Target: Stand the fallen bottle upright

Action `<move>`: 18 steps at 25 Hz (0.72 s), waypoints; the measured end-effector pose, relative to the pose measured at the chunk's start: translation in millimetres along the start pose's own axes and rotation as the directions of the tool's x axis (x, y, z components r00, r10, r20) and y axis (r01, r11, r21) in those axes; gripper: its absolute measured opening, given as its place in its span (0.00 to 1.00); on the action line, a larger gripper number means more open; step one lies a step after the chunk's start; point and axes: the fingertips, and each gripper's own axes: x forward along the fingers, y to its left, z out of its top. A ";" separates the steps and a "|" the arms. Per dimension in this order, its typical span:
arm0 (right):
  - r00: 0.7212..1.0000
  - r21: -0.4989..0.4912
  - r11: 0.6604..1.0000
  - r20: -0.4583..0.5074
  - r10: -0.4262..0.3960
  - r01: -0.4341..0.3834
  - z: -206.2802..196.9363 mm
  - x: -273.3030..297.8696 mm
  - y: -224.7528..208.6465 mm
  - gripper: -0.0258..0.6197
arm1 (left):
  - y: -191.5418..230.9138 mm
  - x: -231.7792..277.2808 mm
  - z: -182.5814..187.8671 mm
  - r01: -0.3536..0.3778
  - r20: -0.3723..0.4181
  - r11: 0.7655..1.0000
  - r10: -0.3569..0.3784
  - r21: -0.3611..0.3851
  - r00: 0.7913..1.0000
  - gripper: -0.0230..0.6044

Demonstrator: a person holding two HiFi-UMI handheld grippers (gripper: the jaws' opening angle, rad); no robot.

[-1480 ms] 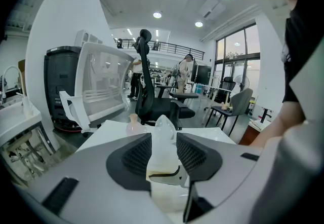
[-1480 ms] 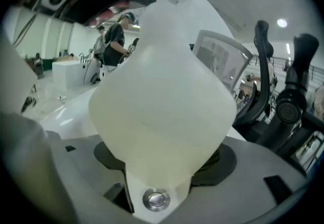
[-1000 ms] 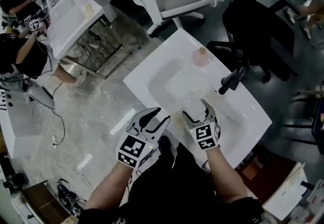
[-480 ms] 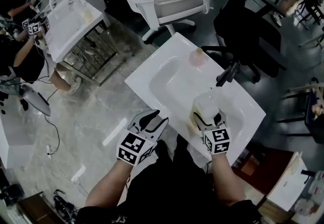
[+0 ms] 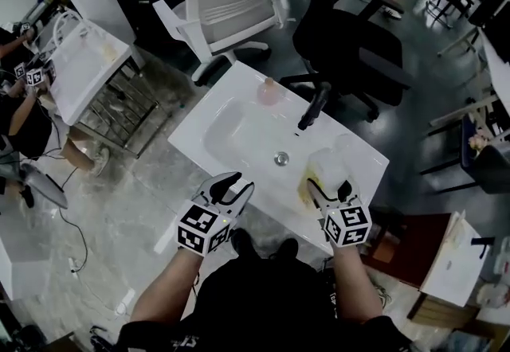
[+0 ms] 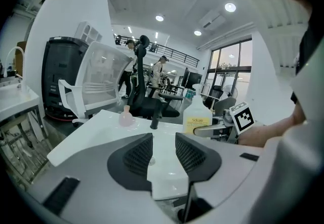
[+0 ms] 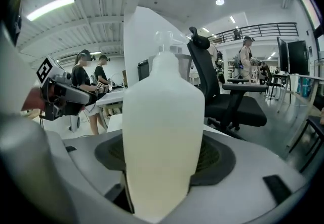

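Note:
A translucent white bottle [image 5: 325, 166] with a yellow label [image 6: 197, 123] stands upright between the pads of my right gripper [image 5: 328, 188], over the right ledge of the white sink [image 5: 209, 107]. It fills the right gripper view as a pale upright bottle [image 7: 163, 132], with the right gripper [image 7: 164, 154] shut on its body. I cannot tell whether its base touches the ledge. My left gripper [image 5: 228, 186] hovers at the sink's front edge. Its jaws have just been closing, a gap is left and nothing is between them [image 6: 163, 151].
A small pink bottle [image 5: 268, 91] stands at the sink's back rim, with a black faucet [image 5: 312, 106] to its right and the drain [image 5: 280, 158] in the basin. A white chair [image 5: 225, 0] and a black chair [image 5: 351, 40] stand behind the sink. People work at a second sink [image 5: 84, 64] on the left.
My right gripper has lifted the bottle out of the basin, swung it to the right ledge and turned it upright. The left gripper has shifted a little along the front edge.

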 end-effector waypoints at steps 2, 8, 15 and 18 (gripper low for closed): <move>1.000 0.001 1.000 0.010 -0.014 0.014 0.8 -19.9 -19.4 0.56 | -18.8 14.9 5.9 0.016 -0.007 1.000 -0.016 0.005 1.000 0.27; 0.997 0.018 0.997 0.019 -0.074 0.073 -14.7 -76.4 -88.5 0.56 | -90.0 60.1 22.7 0.072 -0.002 0.997 -0.072 0.024 0.997 0.27; 0.994 0.017 0.995 0.051 -0.100 0.099 -25.4 -112.2 -145.8 0.55 | -147.2 92.7 17.7 0.090 -0.033 0.996 -0.090 0.025 0.995 0.26; 0.991 0.021 0.993 0.066 -0.114 0.112 -31.0 -123.9 -166.0 0.55 | -161.9 99.3 17.6 0.086 -0.040 0.996 -0.085 0.036 0.996 0.26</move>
